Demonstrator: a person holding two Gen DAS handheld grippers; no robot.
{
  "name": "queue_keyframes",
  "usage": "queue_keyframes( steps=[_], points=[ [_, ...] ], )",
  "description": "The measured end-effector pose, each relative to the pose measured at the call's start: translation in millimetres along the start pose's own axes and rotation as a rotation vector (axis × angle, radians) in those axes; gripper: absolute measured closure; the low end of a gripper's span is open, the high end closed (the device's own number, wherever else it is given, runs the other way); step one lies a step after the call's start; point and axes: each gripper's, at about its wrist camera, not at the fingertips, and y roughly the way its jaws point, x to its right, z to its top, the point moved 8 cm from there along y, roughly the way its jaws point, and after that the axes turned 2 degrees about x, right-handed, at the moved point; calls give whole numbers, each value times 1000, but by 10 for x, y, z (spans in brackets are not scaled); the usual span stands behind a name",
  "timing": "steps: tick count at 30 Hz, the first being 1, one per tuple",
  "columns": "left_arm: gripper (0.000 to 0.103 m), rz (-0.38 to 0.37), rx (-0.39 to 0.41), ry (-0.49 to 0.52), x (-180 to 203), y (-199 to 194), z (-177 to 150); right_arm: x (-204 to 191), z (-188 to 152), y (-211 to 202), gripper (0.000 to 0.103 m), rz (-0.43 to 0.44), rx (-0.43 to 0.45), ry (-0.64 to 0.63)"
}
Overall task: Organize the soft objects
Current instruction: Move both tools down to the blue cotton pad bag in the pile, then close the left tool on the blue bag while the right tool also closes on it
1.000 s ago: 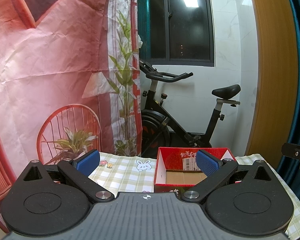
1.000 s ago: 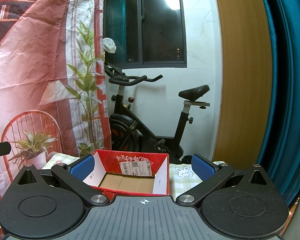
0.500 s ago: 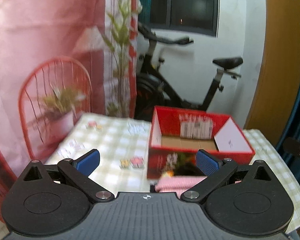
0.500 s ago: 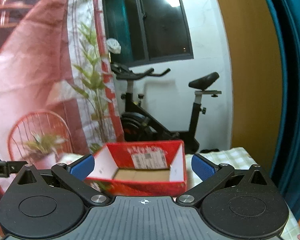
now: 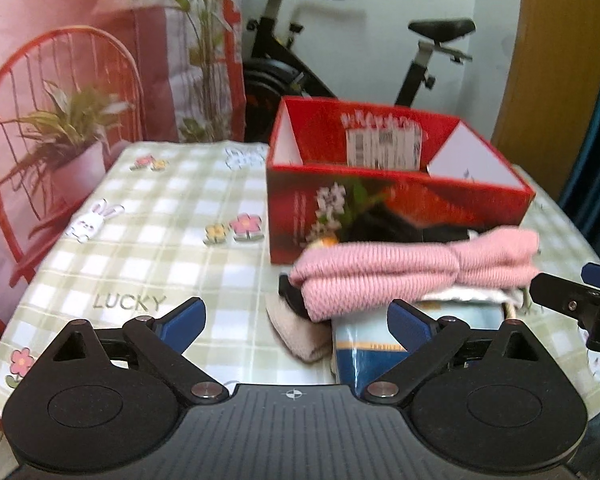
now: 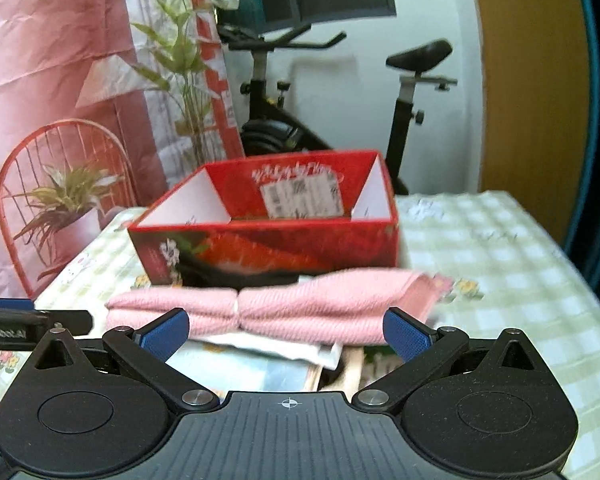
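Note:
A folded pink knit cloth (image 5: 412,272) lies on a small pile in front of an open red cardboard box (image 5: 396,196). Under it are a blue and white item (image 5: 364,344) and a beige cloth (image 5: 300,332). My left gripper (image 5: 296,322) is open and empty, low over the table, left of the pile. My right gripper (image 6: 286,330) is open and empty, just before the pink cloth (image 6: 276,308), with the red box (image 6: 268,232) behind it. The box looks empty inside.
A green checked tablecloth (image 5: 148,240) covers the table. A red wire chair with a potted plant (image 5: 60,136) stands at the left. An exercise bike (image 6: 300,120) stands behind the table. A blue curtain (image 6: 596,120) hangs at the right.
Both grippers have tilted down and come nearer the table. The pink cloth and the pile under it have come into view. Both stay open.

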Motion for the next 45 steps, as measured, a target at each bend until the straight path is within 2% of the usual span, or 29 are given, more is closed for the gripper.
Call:
queue_keyframes(
  steps=[7, 10, 13, 19, 24, 29, 34, 36, 45],
  points=[
    [14, -50, -64, -43, -2, 238, -171, 51, -209, 185, 3, 30, -80, 18],
    [15, -55, -70, -93, -29, 269, -217, 23, -268, 220, 4, 51, -97, 20],
    [15, -39, -71, -84, -39, 285, -233, 27, -306, 243, 4, 62, -115, 26],
    [15, -62, -32, -119, -20, 259, -197, 26, -351, 253, 6, 63, -137, 36],
    [15, -95, -82, -118, 33, 311, -245, 33, -356, 259, 11, 72, -147, 45],
    [17, -106, -79, -86, 47, 310, -258, 1, -376, 277, 19, 84, -160, 41],
    [31, -158, -105, -31, 164, 369, -303, -61, -412, 314, 26, 116, -180, 26],
    [33, -185, -122, -21, 218, 411, -334, -81, -437, 346, 27, 124, -197, 19],
    [47, -302, -145, -53, 331, 595, -421, -84, -519, 461, 31, 155, -228, 54]
  ],
)
